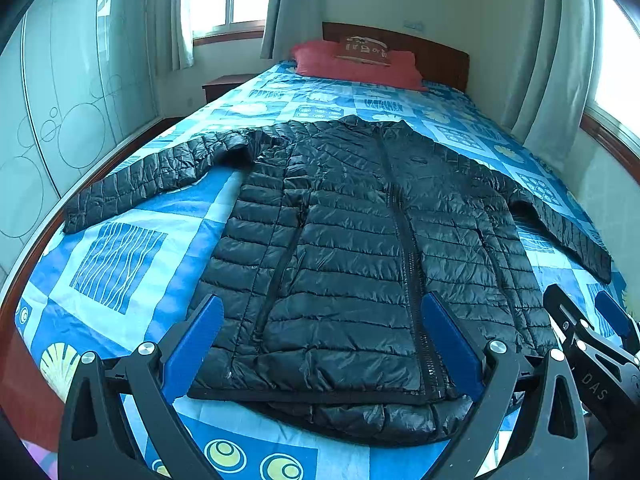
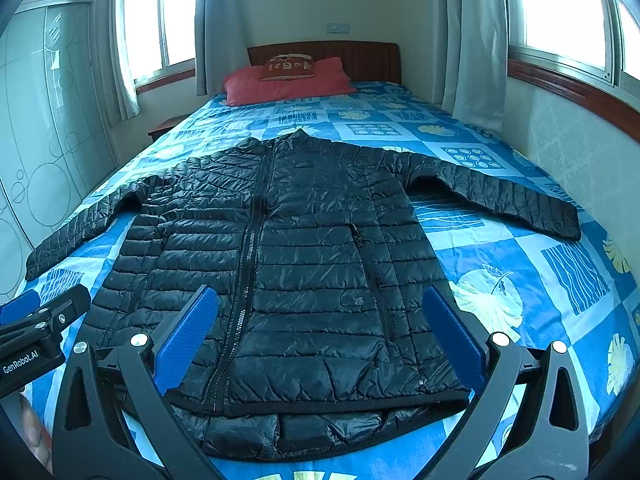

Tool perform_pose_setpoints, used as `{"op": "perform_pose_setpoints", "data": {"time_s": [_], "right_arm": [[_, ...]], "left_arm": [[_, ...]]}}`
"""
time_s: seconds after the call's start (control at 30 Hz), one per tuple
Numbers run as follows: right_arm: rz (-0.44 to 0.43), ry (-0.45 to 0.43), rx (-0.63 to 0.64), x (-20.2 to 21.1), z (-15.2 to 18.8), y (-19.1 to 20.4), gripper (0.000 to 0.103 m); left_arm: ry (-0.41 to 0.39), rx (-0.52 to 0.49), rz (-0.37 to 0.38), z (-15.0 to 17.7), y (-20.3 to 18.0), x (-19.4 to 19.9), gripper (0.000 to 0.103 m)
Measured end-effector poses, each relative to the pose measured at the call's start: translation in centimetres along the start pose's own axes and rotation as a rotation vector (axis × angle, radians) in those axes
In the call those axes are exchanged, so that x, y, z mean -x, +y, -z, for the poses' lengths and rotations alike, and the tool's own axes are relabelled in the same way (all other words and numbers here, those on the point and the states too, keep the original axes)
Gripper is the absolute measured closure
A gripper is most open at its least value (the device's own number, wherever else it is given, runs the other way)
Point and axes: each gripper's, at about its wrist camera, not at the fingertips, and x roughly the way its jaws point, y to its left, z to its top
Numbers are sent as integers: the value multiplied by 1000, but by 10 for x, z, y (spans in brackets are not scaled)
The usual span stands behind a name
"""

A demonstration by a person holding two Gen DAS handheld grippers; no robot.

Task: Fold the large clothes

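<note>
Left wrist view: black puffer jacket point(image 1: 352, 248) is lying flat, front up and zipped, on the blue patterned bedspread point(image 1: 116, 256), collar toward the headboard, hem toward the camera. Both sleeves are spreading out sideways: left sleeve point(image 1: 152, 180) is reaching toward the bed edge, the other trailing off to the far side. I read that layout as the prep for folding, so sleeves can come in over the body first. Left gripper point(image 1: 320, 344) is hovering above the hem with its blue pads wide apart, gripping nothing; the hem is sitting between them in frame but I can't tell whether anything is touching. Right gripper point(image 1: 592, 332) is poking in at the lower right edge, only partly visible here.

Right wrist view: same jacket point(image 2: 304, 264), seen from slightly further right; the zipper point(image 2: 248, 264) is running left of centre. Right sleeve point(image 2: 500, 200) is stretching toward the wall side. Right gripper point(image 2: 320, 340) is also standing fully open and empty over the hem's right half. Left gripper point(image 2: 36, 312) is showing at the lower left, beside the hem corner. Red pillow point(image 2: 288, 80) is sitting well apart at the headboard, out of the working area.

Judgement: both tools are lining up at the hem end; no fold looks started yet.
</note>
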Motion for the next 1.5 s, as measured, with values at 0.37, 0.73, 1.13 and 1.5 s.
{"op": "perform_pose_setpoints", "data": {"time_s": [0.37, 0.73, 1.13, 1.5], "right_arm": [[1, 2, 2, -1, 0, 1, 2], [-3, 11, 4, -3, 5, 3, 2], [-9, 41, -10, -16, 8, 3, 2], [-11, 46, -303, -59, -4, -96, 5]], "left_arm": [[2, 1, 0, 1, 1, -1, 5], [12, 1, -2, 8, 1, -6, 5], [45, 19, -7, 5, 4, -18, 5], [65, 167, -169, -16, 87, -68, 5]]}}
